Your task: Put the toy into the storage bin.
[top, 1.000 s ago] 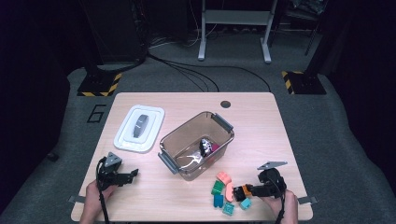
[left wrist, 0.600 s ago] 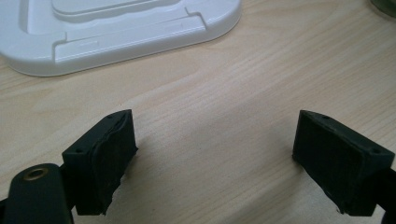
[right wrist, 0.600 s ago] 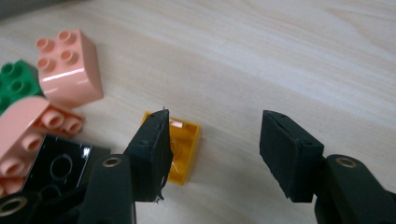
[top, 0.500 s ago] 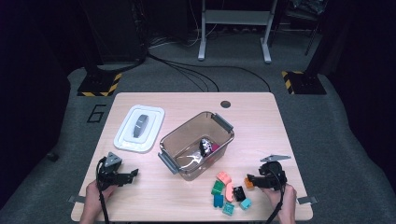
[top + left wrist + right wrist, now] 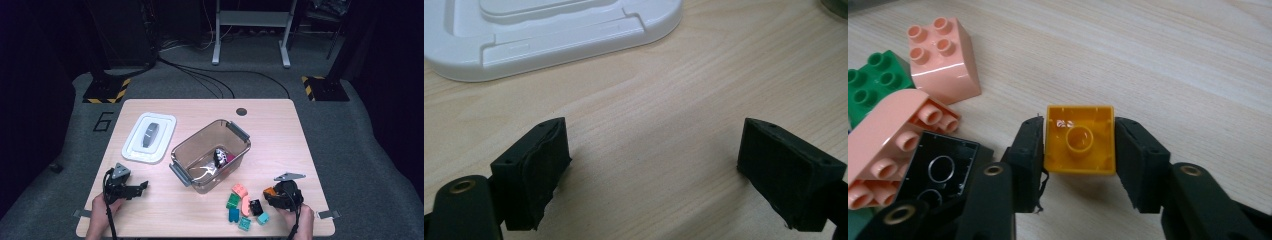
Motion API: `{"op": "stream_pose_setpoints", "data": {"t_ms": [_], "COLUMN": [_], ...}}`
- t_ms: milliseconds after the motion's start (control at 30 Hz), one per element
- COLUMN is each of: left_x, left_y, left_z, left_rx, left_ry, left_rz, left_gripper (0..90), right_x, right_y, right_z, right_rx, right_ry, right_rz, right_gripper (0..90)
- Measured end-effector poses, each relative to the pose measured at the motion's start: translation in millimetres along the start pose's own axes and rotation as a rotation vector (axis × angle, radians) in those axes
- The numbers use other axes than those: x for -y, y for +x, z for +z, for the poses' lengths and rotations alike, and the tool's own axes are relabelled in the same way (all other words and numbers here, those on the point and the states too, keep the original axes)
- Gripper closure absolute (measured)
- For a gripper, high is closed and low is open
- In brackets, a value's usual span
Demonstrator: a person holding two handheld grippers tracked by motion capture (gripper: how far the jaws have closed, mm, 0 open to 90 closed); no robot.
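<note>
A yellow brick (image 5: 1079, 139) lies on the table with its hollow underside toward the right gripper view. My right gripper (image 5: 1079, 150) has just been closing, and its pads now press on both sides of that brick. From above, the right gripper (image 5: 272, 195) sits at the front right, beside a small heap of bricks (image 5: 245, 205). My left gripper (image 5: 141, 187) rests at the front left, and its jaws (image 5: 654, 170) stand open over bare wood with nothing between them.
A clear bin (image 5: 240, 131) holding a few small items stands mid-table. Its white lid (image 5: 150, 137) lies to the left, just beyond the left gripper. Pink (image 5: 940, 47), green (image 5: 873, 80) and black (image 5: 943, 165) bricks crowd the left of the right gripper.
The right gripper's jaws have come together onto the yellow brick, and the gripper has shifted slightly. The left gripper has stayed put.
</note>
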State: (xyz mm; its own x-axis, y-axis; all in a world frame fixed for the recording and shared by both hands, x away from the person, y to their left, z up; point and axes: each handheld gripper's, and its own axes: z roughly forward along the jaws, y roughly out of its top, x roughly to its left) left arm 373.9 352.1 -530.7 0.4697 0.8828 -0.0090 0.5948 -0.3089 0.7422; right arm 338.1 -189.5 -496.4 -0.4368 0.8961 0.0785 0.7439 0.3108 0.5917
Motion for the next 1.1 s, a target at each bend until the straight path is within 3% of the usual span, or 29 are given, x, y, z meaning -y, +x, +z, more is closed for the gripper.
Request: {"op": "stream_pose_setpoints", "data": {"t_ms": [67, 267, 433, 533, 567, 700, 1100], "left_x": [0.0, 0.1, 0.8, 1.3, 1.5, 2.4, 2.1], "left_y": [0.0, -0.2, -0.6, -0.3, 0.0, -0.3, 0.3], "left_z": [0.0, 0.0, -0.8, -1.2, -1.4, -2.2, -2.0], "left_rx": [0.0, 0.003, 0.007, 0.011, 0.013, 0.021, 0.02], "left_ry": [0.0, 0.0, 0.002, -0.001, -0.001, -0.001, 0.001], "left_rz": [0.0, -0.002, 0.006, 0.014, 0.019, 0.015, 0.022], "left_gripper": [13.0, 13.0, 13.0, 13.0, 13.0, 13.0, 12.8], "right_x": [1.5, 4.8, 7.0, 2.4, 0.4, -10.9, -38.0], "right_y": [-0.8, 0.0, -4.5, -8.7, -7.0, -9.5, -9.3], "right_z": [0.6, 2.0, 2.4, 1.4, 0.5, -4.2, 3.2], "right_rx": [0.009, 0.027, 0.008, 0.001, 0.001, 0.014, -0.006], "right_ry": [-0.001, -0.053, -0.092, -0.101, -0.098, -0.129, -0.143], "right_rz": [0.016, -0.007, 0.019, 0.015, 0.041, 0.01, 0.009], "right_gripper": [56.7, 58.2, 58.4, 58.4, 58.4, 58.4, 58.4]}}
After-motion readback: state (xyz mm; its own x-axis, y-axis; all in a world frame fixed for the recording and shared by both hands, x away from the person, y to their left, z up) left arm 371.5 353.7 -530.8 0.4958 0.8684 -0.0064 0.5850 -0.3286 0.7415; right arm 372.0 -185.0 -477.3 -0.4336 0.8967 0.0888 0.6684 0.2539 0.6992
